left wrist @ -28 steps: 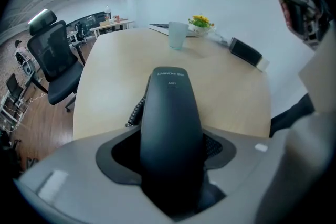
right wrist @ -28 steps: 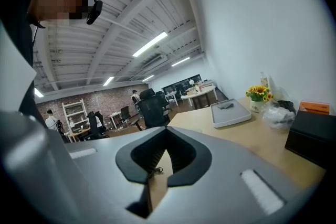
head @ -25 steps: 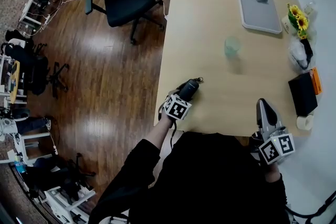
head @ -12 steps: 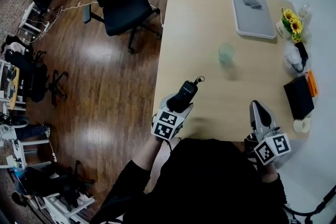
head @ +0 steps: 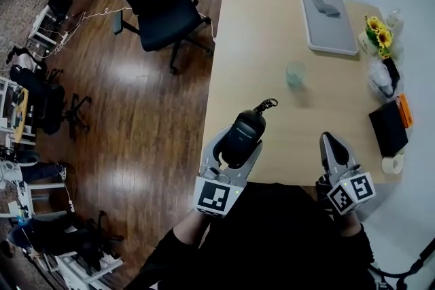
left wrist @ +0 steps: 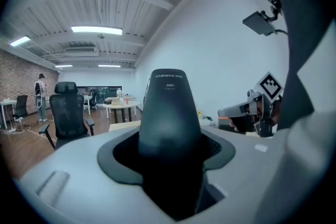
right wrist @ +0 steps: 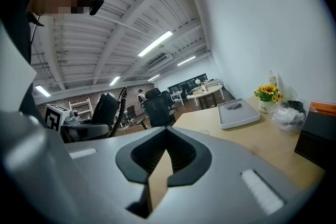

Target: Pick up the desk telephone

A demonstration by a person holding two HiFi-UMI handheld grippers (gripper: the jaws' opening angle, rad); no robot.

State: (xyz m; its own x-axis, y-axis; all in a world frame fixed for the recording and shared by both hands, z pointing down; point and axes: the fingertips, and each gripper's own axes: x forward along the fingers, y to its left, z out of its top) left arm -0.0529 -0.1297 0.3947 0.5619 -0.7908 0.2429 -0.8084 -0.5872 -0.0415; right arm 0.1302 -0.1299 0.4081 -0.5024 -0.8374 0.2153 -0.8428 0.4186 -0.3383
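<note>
Left gripper (head: 238,143) jaws pinch smooth, tapered black plastic desk telephone (left wrist: 168,113) over pale wood table (head: 272,44); right gripper (head: 328,141) jaws pressed together

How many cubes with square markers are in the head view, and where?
2. One cube sits on the left gripper, whose jaws hold the telephone handset; the other cube sits on the right gripper, at the table's near edge. None seems hidden.

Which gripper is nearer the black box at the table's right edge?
Right. The right gripper is a short way left of the black box; the left gripper, clamped on the telephone handset, is much farther left.
</note>
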